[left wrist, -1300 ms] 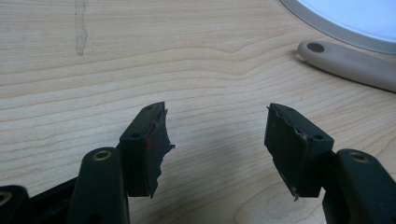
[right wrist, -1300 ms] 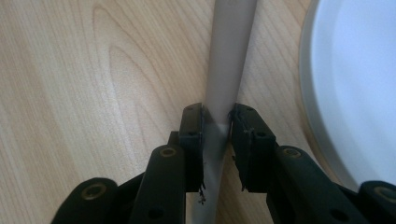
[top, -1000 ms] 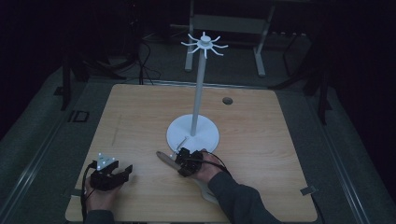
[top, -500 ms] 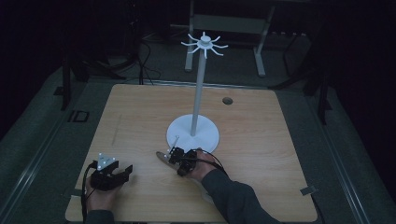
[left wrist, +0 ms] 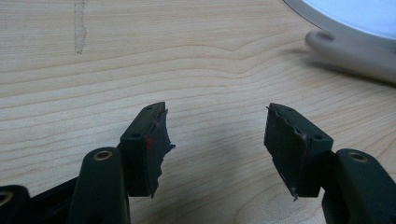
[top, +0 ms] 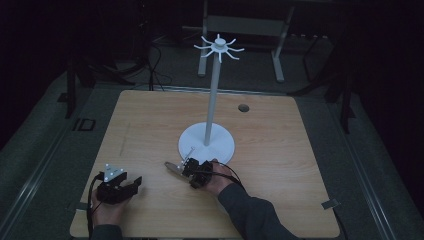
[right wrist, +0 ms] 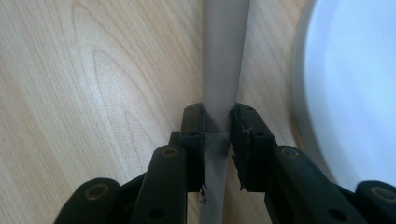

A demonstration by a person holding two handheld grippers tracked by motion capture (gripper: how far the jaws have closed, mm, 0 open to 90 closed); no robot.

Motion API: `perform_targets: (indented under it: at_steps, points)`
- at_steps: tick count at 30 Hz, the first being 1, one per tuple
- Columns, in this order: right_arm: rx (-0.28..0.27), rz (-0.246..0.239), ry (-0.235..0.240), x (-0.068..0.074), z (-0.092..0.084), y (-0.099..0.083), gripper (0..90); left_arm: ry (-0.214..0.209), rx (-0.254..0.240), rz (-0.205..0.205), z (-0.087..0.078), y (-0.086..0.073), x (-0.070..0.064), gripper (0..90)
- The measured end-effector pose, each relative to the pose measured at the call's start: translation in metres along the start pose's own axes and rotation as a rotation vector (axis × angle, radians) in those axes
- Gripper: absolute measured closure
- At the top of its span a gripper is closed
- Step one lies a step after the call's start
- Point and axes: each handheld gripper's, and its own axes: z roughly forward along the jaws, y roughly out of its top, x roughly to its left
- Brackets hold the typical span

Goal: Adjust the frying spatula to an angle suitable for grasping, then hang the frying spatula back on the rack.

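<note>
Closing since the earlier frame, the right gripper [right wrist: 217, 128] pinches a grey handle [right wrist: 223, 56], perhaps a spoon's; left gripper [left wrist: 217, 135] spread.

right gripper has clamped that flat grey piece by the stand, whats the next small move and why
Probably a short lift straight up. The right gripper has just been closing, and its fingers now press both sides of the flat grey piece, which lies on the table beside the white stand's base. Raising it first should clear both. The left gripper rests open and apart.
</note>
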Motion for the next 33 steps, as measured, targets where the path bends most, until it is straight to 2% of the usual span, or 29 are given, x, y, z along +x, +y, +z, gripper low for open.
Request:
perform_targets:
  at_steps: [9,15,19,30,33]
  points:
    - [-0.045,-0.003,-0.010,0.000,-0.008,-0.004,74.9,-0.002,0.000,0.003,0.001,0.001,-0.001,39.8]
    - [-0.087,0.019,-0.015,-0.002,-0.018,-0.008,75.0,-0.002,0.004,0.008,0.002,0.002,-0.002,39.8]
    - [-0.103,0.017,-0.024,-0.002,-0.021,-0.009,74.9,-0.002,0.002,0.008,0.002,0.002,-0.002,39.8]
    - [-0.208,0.029,-0.066,-0.004,-0.039,-0.018,74.9,0.003,-0.001,0.003,0.002,0.001,-0.002,39.8]
    - [-0.243,0.053,-0.075,-0.005,-0.046,-0.022,74.9,0.002,-0.002,0.003,0.002,0.002,-0.002,39.8]
